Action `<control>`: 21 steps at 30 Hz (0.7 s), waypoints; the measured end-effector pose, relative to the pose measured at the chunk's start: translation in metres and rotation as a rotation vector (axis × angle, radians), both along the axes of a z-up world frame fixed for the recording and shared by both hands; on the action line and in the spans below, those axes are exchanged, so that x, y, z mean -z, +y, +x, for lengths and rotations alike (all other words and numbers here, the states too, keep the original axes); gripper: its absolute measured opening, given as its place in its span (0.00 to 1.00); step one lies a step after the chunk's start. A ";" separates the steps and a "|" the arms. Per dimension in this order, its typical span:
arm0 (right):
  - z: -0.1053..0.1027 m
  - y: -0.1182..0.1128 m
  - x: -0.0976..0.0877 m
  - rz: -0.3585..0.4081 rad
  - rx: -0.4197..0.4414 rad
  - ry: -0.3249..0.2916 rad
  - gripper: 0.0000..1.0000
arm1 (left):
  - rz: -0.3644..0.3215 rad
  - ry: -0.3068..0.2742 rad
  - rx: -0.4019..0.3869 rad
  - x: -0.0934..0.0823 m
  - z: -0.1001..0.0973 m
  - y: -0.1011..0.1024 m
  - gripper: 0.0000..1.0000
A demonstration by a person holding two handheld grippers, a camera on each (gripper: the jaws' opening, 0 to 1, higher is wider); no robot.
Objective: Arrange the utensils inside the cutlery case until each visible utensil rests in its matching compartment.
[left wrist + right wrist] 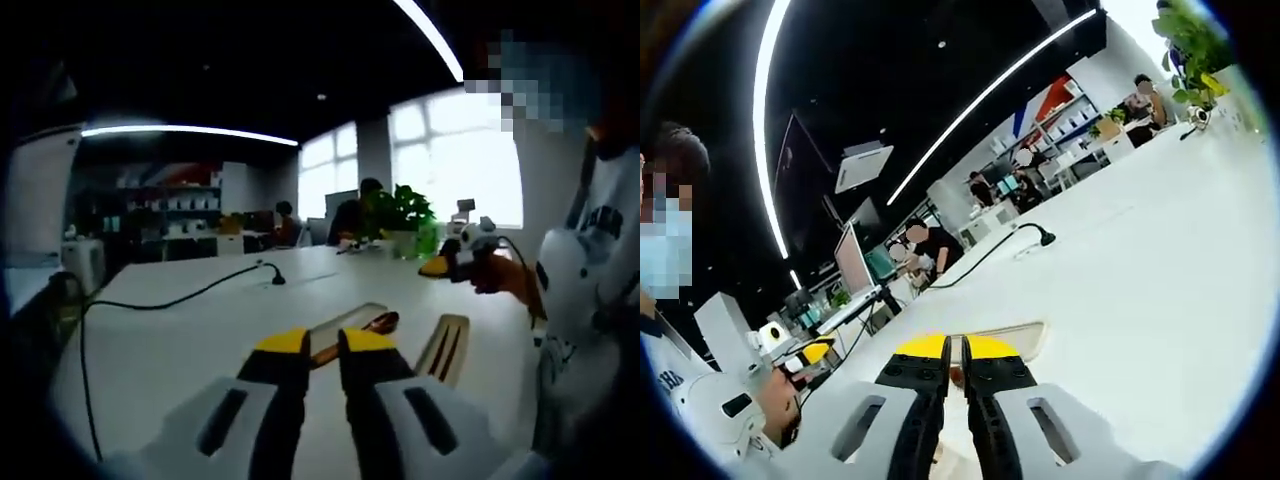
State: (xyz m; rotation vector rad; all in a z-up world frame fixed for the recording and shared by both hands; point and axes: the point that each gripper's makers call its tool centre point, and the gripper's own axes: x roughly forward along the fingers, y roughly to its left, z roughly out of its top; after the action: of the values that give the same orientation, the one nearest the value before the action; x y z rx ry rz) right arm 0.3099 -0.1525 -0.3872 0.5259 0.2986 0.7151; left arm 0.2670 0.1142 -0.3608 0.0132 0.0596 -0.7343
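The left gripper (320, 345) hovers low over the white table (180, 340), its yellow-tipped jaws nearly together with a slim gap and nothing between them. Just beyond the tips, towards one o'clock, a brown spoon (372, 326) lies in the cutlery case (350, 316), its long axis running from seven to one o'clock. A wooden fork (447, 345) lies at two o'clock, roughly parallel. The right gripper (954, 352) has its jaws almost touching, empty, the case (1025, 338) just past them at twelve o'clock. The left looks nearer the spoon.
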 end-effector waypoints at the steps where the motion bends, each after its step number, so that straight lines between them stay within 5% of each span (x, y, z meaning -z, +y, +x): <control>1: 0.001 0.001 0.004 -0.017 -0.002 0.011 0.03 | 0.006 -0.002 -0.006 0.001 0.000 0.001 0.12; 13: 0.009 0.018 0.038 -0.100 -0.044 0.112 0.06 | 0.046 -0.004 -0.021 0.007 0.000 0.005 0.12; 14: 0.007 0.017 0.045 -0.141 -0.045 0.140 0.06 | 0.048 -0.005 -0.021 0.007 0.000 0.005 0.12; 16: 0.011 0.018 0.046 -0.207 -0.026 0.099 0.06 | 0.056 -0.006 -0.022 0.009 0.000 0.005 0.12; 21: 0.014 0.027 0.054 -0.171 -0.053 0.145 0.08 | 0.065 -0.005 -0.019 0.011 0.000 0.005 0.12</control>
State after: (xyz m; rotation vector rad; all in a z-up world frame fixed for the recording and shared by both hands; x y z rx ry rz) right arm 0.3240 -0.1252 -0.4409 0.4089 0.5062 0.6969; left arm 0.2671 0.1189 -0.3720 0.0767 0.0791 -0.7130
